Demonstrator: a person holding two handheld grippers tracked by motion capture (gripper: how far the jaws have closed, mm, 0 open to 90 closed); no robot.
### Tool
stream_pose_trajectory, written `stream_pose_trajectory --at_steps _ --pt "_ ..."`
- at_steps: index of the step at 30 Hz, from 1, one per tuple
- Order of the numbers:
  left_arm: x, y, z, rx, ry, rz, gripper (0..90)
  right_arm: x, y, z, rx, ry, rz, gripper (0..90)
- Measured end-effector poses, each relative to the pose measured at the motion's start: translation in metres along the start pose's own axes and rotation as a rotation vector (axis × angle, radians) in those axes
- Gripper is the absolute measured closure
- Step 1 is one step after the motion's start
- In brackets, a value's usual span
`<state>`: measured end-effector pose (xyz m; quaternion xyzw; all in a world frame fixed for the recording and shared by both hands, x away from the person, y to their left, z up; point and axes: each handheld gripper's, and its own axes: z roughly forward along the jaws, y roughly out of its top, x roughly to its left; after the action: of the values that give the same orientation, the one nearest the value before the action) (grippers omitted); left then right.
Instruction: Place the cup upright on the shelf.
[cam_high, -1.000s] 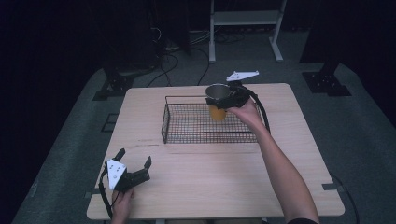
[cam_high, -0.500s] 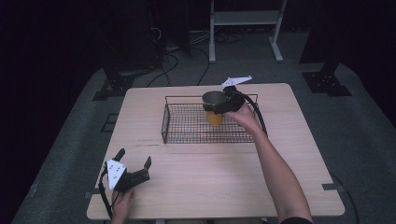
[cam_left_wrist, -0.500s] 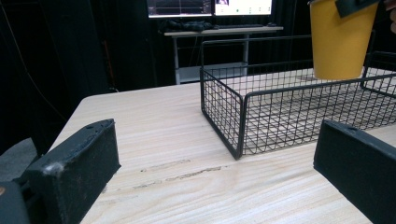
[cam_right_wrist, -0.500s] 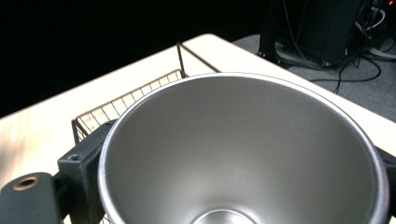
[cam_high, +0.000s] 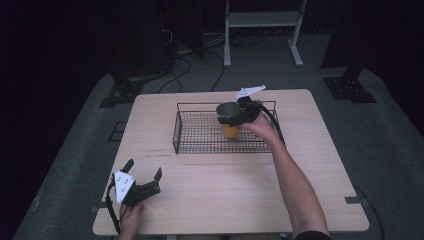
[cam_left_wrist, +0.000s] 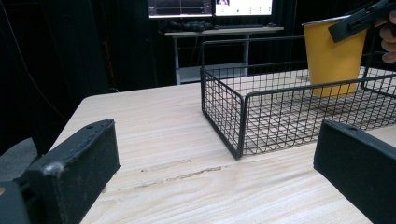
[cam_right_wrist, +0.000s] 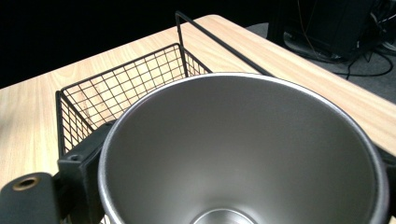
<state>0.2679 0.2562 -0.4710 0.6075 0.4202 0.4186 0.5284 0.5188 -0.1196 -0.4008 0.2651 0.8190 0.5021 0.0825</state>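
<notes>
Yellow steel cup (cam_high: 229, 121) is sitting clamped at its rim in your right tool (cam_high: 239, 116), inside the wire basket (cam_high: 200, 135); your left tool (cam_high: 142, 183) is resting open on the bench (cam_high: 225, 190).

A dark lab: black curtains, monitors (cam_left_wrist: 210, 7) on a stand, floor cables (cam_high: 192, 75).

Both grippers, left (cam_high: 145, 181) and right (cam_high: 239, 118), are black with thick flat fingers (cam_left_wrist: 74, 161), a white three-cornered plate and a black cable.
</notes>
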Motion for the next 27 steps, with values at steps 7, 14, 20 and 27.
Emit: stream_pose_trajectory --at_steps 7,14,20,27 --pt "0.000 0.000 0.000 -0.001 -0.001 -0.002 0.0 -0.006 -0.012 0.005 0.022 -0.008 0.009 8.6" --pt "0.000 0.000 0.000 0.000 -0.001 0.000 0.0 -0.009 -0.017 0.005 0.046 -0.022 -0.006 8.5" --pt "0.000 0.000 0.000 0.000 -0.001 0.000 0.0 -0.008 -0.017 0.005 0.050 -0.017 -0.020 8.3" --pt "0.000 0.000 0.000 0.000 -0.002 0.000 0.0 -0.009 -0.018 0.005 0.055 -0.021 -0.025 3.8"
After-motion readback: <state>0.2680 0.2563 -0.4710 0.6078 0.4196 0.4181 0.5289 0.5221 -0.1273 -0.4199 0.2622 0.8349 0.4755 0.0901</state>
